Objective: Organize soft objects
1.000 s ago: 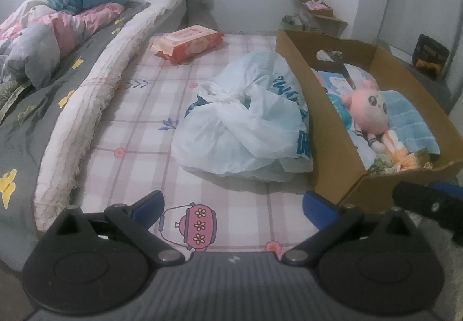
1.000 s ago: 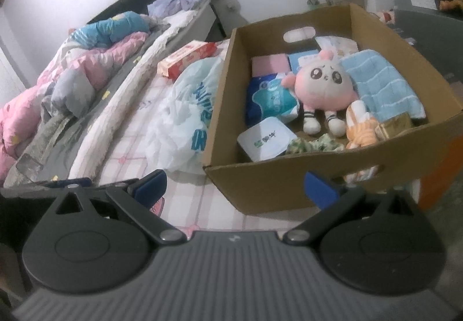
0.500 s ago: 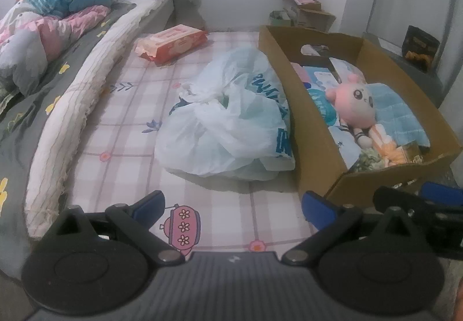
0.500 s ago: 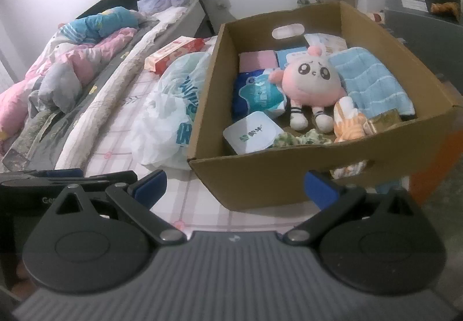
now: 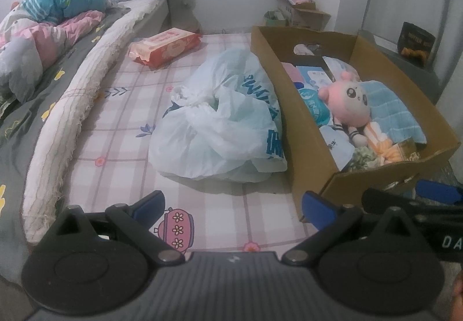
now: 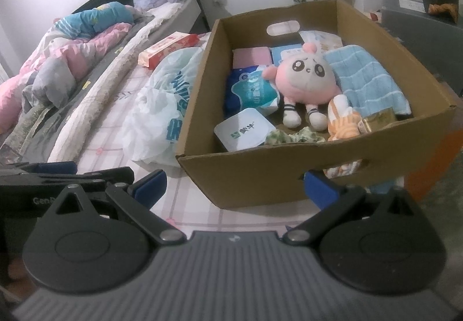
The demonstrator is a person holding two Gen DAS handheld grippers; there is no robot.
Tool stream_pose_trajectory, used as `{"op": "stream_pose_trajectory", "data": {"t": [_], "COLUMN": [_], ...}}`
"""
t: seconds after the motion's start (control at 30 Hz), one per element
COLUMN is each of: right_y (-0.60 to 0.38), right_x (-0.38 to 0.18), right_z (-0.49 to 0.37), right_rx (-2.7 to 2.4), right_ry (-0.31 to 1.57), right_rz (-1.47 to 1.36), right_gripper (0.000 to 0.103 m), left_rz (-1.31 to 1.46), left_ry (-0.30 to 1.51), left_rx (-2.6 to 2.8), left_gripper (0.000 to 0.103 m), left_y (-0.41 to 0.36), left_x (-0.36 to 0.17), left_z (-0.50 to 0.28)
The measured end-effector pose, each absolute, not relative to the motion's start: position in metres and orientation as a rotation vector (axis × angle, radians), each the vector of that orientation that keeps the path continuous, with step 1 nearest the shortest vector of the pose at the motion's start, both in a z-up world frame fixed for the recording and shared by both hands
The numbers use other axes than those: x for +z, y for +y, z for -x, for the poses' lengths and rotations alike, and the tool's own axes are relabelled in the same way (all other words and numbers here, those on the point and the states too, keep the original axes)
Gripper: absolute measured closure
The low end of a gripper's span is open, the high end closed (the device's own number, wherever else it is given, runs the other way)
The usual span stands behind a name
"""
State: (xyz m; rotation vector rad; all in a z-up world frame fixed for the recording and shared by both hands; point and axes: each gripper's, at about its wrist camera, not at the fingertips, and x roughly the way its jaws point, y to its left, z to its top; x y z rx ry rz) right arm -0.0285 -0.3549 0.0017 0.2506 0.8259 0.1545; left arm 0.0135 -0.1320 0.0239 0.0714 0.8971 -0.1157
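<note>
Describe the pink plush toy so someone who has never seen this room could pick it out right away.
Find the open brown cardboard box on the checked sheet, beside the white plastic bag. In its middle lies the pink round-headed plush toy, face up, between a blue printed packet and a folded light-blue towel. It alone has big dark eyes and striped legs.

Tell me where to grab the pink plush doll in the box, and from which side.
Probably its round head: the pink plush doll lies face up on top of the other items in the cardboard box. Come straight down from above with the right gripper, jaws spanning the head, since the walls block side approaches.
</note>
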Motion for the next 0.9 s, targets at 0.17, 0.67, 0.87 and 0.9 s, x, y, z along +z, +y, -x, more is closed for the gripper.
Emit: {"op": "stream_pose_trajectory", "data": {"t": [0.17,0.67,0.87,0.9], "right_y": [-0.3568,-0.3565,-0.3564,-0.3565], "right_x": [0.0004,0.0003,0.0006,0.0006], "right_z": [0.0269,0.0261,0.0258,0.0256], "right_rx": [0.15,0.143,0.143,0.143], "right_ry": [0.83,0.838,0.838,0.839], "right_rz": [-0.251,-0.245,-0.244,-0.244], "right_gripper": [0.001,0.001,0.001,0.001], "left_rz": [-0.07,-0.072,-0.07,-0.069], "left_ry": [0.897,0.9,0.9,0.9], "left_rx": [-0.115,-0.117,-0.12,-0.12], "left_gripper": [0.002,0.002,0.002,0.002], "left_y": [-0.1321,-0.1323,-0.1318,-0.1317], "left_x": [0.0239,0.023,0.0228,0.0227], "left_z": [-0.0135,-0.0142,-0.0144,-0.0137]}}
